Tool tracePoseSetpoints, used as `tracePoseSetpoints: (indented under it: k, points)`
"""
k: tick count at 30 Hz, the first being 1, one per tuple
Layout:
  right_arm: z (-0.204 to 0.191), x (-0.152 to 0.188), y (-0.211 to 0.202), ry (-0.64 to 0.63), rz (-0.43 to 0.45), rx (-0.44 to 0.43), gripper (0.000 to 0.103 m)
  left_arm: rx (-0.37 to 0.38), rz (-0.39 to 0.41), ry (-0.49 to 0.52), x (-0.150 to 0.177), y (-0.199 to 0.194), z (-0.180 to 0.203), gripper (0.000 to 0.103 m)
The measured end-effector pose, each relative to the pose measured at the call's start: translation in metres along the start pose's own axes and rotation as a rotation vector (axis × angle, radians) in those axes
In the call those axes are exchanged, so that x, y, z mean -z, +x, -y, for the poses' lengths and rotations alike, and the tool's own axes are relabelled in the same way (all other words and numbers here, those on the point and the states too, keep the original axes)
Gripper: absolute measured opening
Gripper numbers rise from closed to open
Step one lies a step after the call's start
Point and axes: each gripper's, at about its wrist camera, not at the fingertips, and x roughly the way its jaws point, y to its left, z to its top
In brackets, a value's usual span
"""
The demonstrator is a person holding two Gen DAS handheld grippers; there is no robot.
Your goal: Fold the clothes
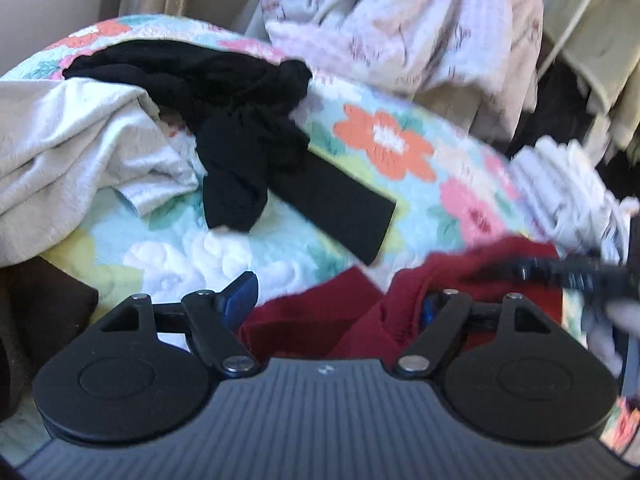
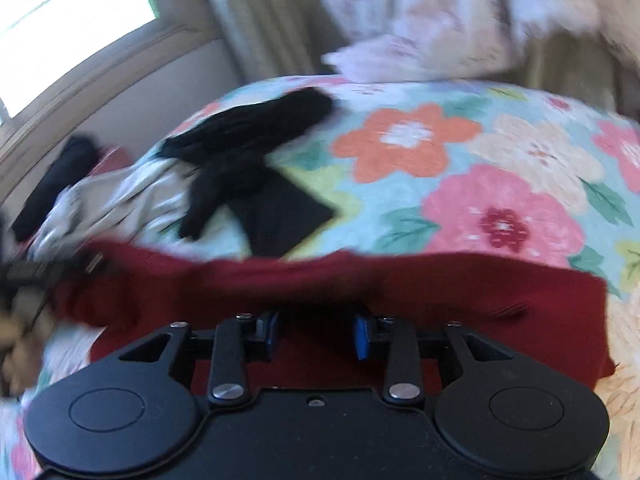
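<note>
Red cloth (image 2: 360, 280) lies across the flowered bed (image 2: 500, 184), low in both frames. Left gripper (image 1: 336, 300) is spread wide, red cloth between its fingers, not squeezed. Right gripper (image 2: 316, 336) is let go above it. Black clothes (image 1: 240, 152) lie upper left.

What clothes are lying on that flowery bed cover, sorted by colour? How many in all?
Dark red: 1, the dark red garment nearest both grippers
Black: 1, the black garment farther back, possibly more than one piece tangled together
Pale grey-white: 1, the crumpled pale garment beside it
Total: 3 on the floral quilt; the blurred heaps around the edges are not counted.
</note>
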Motion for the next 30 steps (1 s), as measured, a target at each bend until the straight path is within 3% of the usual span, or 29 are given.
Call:
tracePoseSetpoints:
  k: [3, 7, 11, 13, 18, 20, 21, 24, 27, 30]
  points:
    - [0.014, 0.0, 0.01, 0.08, -0.034, 0.023, 0.037, -0.024, -0.043, -0.009, 0.001, 0.004, -0.001, 0.076]
    - [0.015, 0.015, 0.007, 0.047, -0.007, 0.078, 0.036, -0.078, -0.042, 0.067, 0.008, -0.005, 0.008, 0.076]
    - [0.024, 0.023, -0.001, 0.065, 0.009, 0.172, 0.036, -0.233, 0.013, 0.195, 0.007, -0.025, 0.021, 0.079]
    - [0.033, 0.026, -0.004, 0.087, 0.003, 0.175, 0.036, -0.294, 0.029, 0.242, 0.004, -0.032, 0.024, 0.08]
    - [0.041, 0.045, -0.032, 0.122, 0.038, 0.194, 0.04, -0.242, 0.024, 0.168, 0.017, -0.054, 0.017, 0.082]
    - [0.038, 0.058, -0.042, 0.075, 0.049, 0.221, 0.05, -0.203, 0.015, 0.114, 0.036, -0.061, 0.014, 0.082]
    - [0.035, 0.065, -0.043, 0.037, 0.041, 0.232, 0.062, -0.182, 0.01, 0.081, 0.048, -0.063, 0.012, 0.082]
    - [0.035, 0.094, -0.046, -0.049, 0.018, 0.254, 0.064, -0.148, -0.04, 0.007, 0.084, -0.063, 0.011, 0.082]
    - [0.052, 0.114, -0.063, 0.06, 0.037, 0.222, 0.064, -0.18, -0.106, 0.007, 0.109, -0.061, 0.016, 0.082]
    - [0.057, 0.132, -0.08, 0.098, 0.04, 0.243, 0.069, -0.202, -0.098, -0.045, 0.118, -0.066, 0.016, 0.082]
